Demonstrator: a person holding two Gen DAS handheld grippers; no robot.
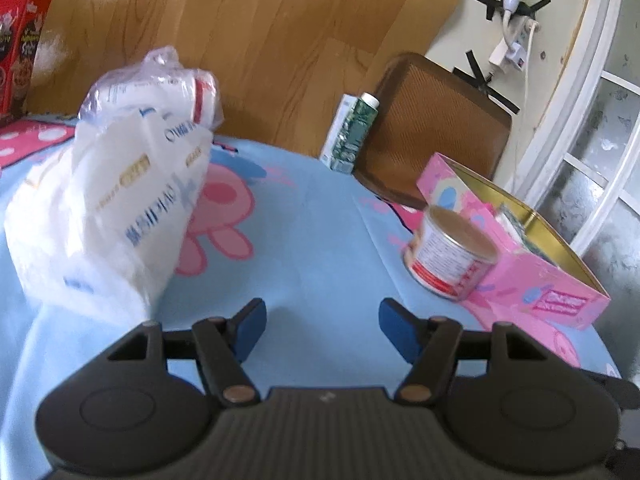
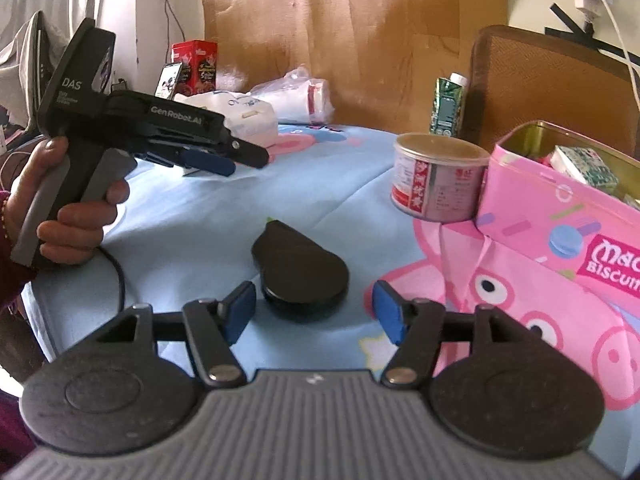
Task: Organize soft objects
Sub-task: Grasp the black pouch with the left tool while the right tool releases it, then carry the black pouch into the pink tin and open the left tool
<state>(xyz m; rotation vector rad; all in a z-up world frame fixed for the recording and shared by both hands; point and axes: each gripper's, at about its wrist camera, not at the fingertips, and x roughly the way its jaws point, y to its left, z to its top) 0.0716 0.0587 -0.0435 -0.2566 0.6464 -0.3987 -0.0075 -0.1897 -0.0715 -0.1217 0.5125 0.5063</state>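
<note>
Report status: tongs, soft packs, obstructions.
Left tongs open, empty, beside white tissue pack. Right tongs open, empty, over black disc. Second bagged pack behind first. Can touching pink tin, off to the side.

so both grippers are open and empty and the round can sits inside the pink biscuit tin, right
Not quite. The round can stands on the tablecloth outside the pink biscuit tin, up against its wall, as the right wrist view shows. The rest holds: the left gripper and the right gripper are both open with nothing between their fingers.
</note>
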